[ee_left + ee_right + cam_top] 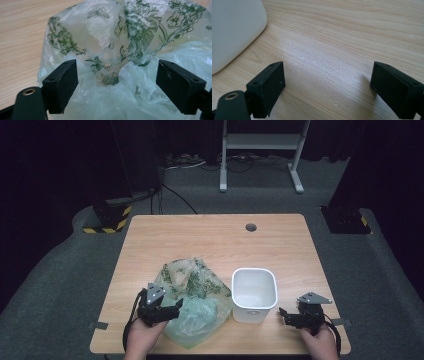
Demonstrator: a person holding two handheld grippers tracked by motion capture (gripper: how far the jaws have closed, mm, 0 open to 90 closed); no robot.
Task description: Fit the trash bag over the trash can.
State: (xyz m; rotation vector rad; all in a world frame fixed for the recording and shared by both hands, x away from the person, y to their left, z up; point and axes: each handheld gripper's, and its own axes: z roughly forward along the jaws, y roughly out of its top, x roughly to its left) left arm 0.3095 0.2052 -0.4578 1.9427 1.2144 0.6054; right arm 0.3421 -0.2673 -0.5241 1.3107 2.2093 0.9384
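- Left gripper (172,309): near table edge, 7 o'clock; jaws wide apart, straddling crumpled film, gripping nothing.
- Right gripper (286,316): near edge, 5 o'clock; jaws wide apart over bare wood.
- Plastic bag (192,297): translucent, green floral print, crumpled; its 3 o'clock side reaches the tub.
- White plastic tub (254,293): upright, open-topped, between the grippers.
- Wooden table (215,240): far half bare; cable hole (251,227) at 12 o'clock.

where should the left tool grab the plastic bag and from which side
Probably the crumpled plain folds at the near end of the bag, coming in from the person's side. The film bunches into a raised ridge there, right between the open left tool jaws, so there is loose material to pinch, while the printed part farther off looks smoother.
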